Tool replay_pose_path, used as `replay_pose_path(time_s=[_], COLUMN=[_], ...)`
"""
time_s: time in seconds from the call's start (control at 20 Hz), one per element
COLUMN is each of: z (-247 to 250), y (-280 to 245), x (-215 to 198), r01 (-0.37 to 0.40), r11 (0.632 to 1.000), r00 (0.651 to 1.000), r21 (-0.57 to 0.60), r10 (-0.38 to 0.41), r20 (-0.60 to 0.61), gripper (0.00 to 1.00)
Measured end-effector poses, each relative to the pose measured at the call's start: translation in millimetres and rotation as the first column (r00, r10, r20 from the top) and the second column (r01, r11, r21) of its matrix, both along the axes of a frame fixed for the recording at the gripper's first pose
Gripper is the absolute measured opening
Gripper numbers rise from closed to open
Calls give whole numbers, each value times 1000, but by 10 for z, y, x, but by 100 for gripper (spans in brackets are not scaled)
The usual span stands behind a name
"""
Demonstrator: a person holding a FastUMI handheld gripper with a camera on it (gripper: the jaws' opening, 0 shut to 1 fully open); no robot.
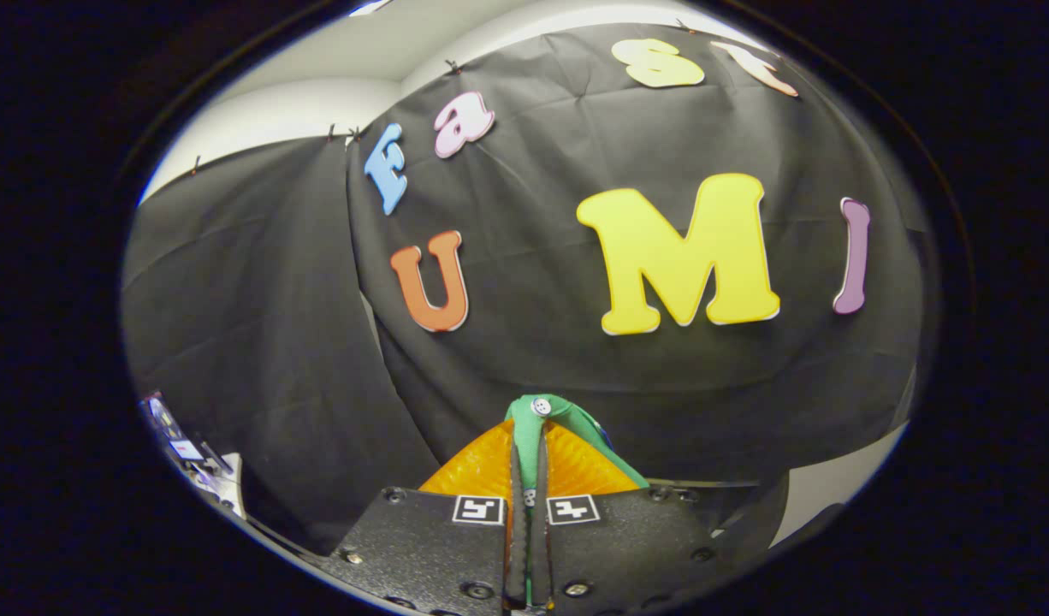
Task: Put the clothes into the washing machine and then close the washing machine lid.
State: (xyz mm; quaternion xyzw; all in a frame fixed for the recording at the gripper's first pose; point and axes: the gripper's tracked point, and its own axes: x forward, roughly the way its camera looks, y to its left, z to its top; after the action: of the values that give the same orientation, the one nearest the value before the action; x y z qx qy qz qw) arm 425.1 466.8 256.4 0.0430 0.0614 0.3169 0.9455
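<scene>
A: Where's the garment?
B: The gripper (529, 466) is pinched nearly closed on a green cloth (535, 428) with a white button, which runs lengthwise between the fingers and folds over their tips.
A: Any writing?
B: Only square markers (478, 510) on the gripper body; no legible label.

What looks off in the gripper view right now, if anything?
Nothing stands out. The hand-held gripper is shut on a green garment, a button showing at the fold above its fingers. Black cloth wall beyond hangs creased but intact.
</scene>
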Motion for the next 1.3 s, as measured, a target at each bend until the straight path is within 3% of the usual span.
replay_pose_path(time_s=[0.25, 0.55, 0.95, 1.3], z=[-886, -1892, -2855, -3471], y=[44, -26, -100, -267], x=[234, 478, 558, 458], r01=[24, 76, 139, 174], r11=[999, 992, 974, 954], r00=[987, 929, 809, 671], r21=[-43, -100, -181, -243], r10=[-31, -107, -217, -295], r20=[-157, -354, -547, -680], gripper=[5, 6, 5, 5])
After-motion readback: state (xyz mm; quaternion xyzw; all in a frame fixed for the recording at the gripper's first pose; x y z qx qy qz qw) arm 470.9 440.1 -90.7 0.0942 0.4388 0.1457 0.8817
